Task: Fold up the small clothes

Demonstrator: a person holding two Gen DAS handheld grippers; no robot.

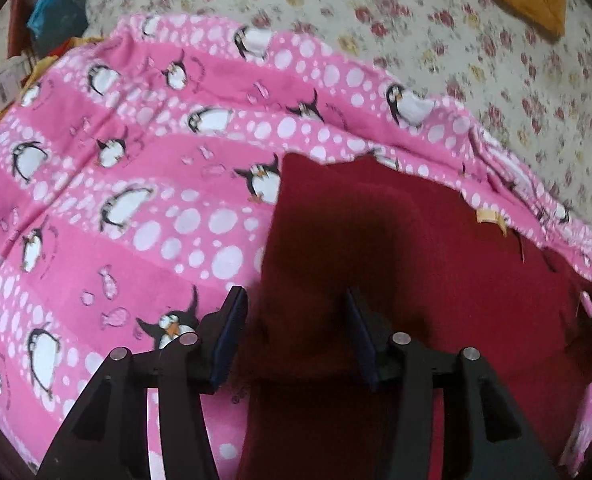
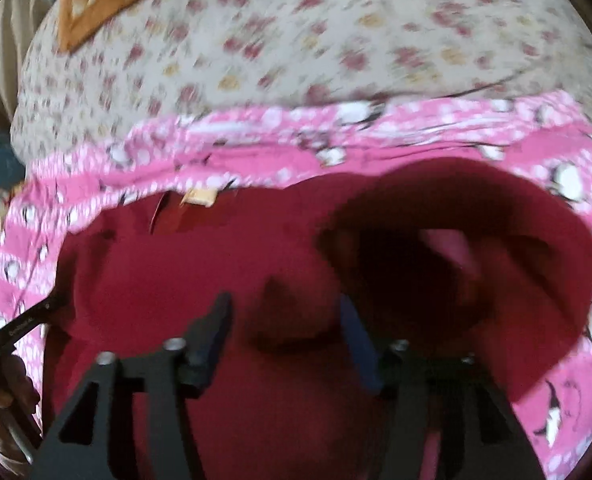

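Both open grippers, left gripper (image 1: 296, 336) and right gripper (image 2: 286, 332), hover empty over the red garment (image 1: 395, 248), stretching toward twelve o'clock.

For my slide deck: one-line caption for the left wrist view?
Open left claw poised over a dark red garment on a pink penguin blanket.
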